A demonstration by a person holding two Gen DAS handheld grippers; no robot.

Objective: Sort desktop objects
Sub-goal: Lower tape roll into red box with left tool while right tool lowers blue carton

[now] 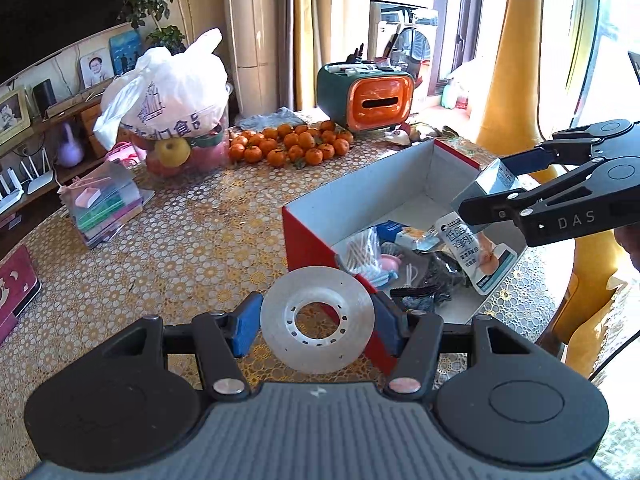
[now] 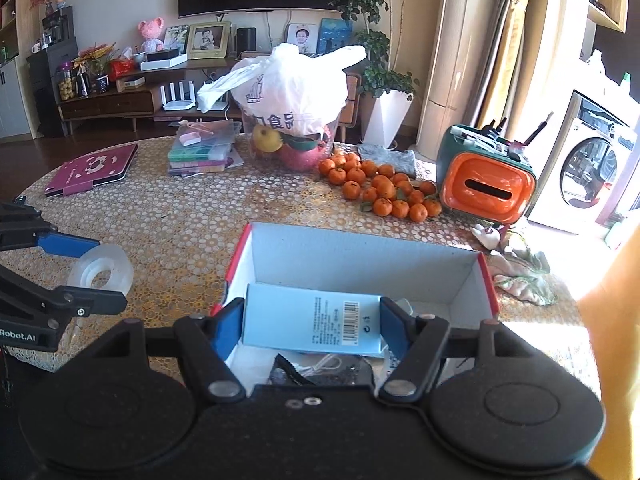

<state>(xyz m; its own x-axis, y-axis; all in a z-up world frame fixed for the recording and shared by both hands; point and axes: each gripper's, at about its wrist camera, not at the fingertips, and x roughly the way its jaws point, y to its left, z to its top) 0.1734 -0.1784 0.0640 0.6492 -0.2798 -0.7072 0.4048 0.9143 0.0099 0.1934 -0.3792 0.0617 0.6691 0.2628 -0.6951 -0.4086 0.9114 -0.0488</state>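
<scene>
My left gripper is shut on a clear roll of tape, its blue pads pressing both sides; the roll hangs just left of the red-sided box. The right wrist view shows the same tape roll at far left in the left gripper. My right gripper is shut on a light blue carton with a barcode, held above the open box. From the left wrist view that carton sits in the right gripper over the box's right side. Inside the box lie cotton swabs, a white snack pouch and dark packets.
A pile of tangerines, an orange and green organiser, a white plastic bag over fruit, stacked plastic cases and a maroon case stand on the patterned tablecloth. A yellow chair back rises at the right.
</scene>
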